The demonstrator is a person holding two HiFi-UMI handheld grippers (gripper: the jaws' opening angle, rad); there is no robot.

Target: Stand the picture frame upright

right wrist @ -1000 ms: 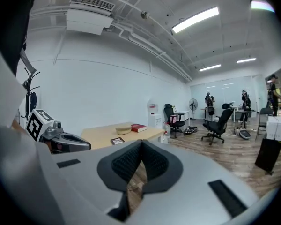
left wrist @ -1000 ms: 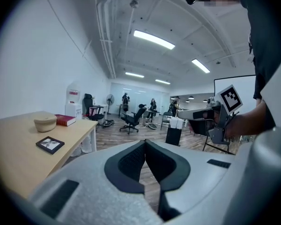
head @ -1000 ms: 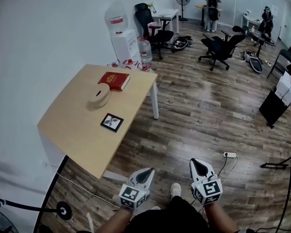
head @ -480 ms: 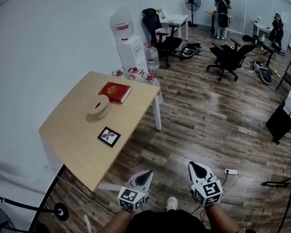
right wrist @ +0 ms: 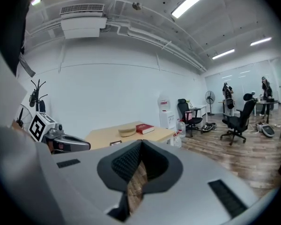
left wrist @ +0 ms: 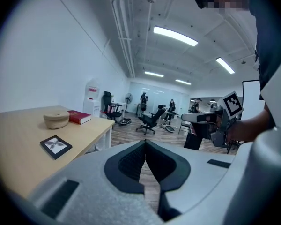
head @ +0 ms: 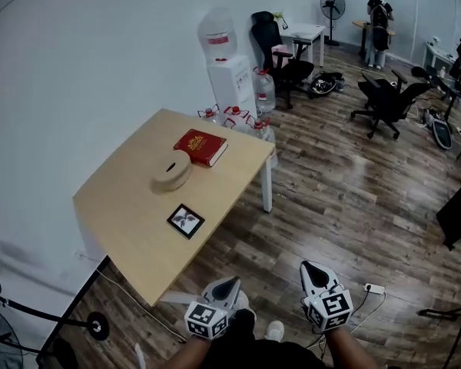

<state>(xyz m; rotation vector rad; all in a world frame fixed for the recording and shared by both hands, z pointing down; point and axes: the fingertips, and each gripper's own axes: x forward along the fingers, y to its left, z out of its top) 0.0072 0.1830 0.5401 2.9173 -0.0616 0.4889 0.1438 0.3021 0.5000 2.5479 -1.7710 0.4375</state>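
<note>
A light wooden table (head: 127,206) on white legs stands on the wood-plank floor (head: 346,198), one long side against the white wall (head: 77,75); near its middle sits a round beige container (head: 173,171); just beside the container, on its far side toward the table's far end, a red book (head: 200,146) lies flat; on the container's near side, apart from it and close to the table's open edge, the picture frame (head: 186,221) lies flat, face up.

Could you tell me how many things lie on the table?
3: a red book at the far end, a round tan dish beside it, the picture frame lying flat nearest.
</note>
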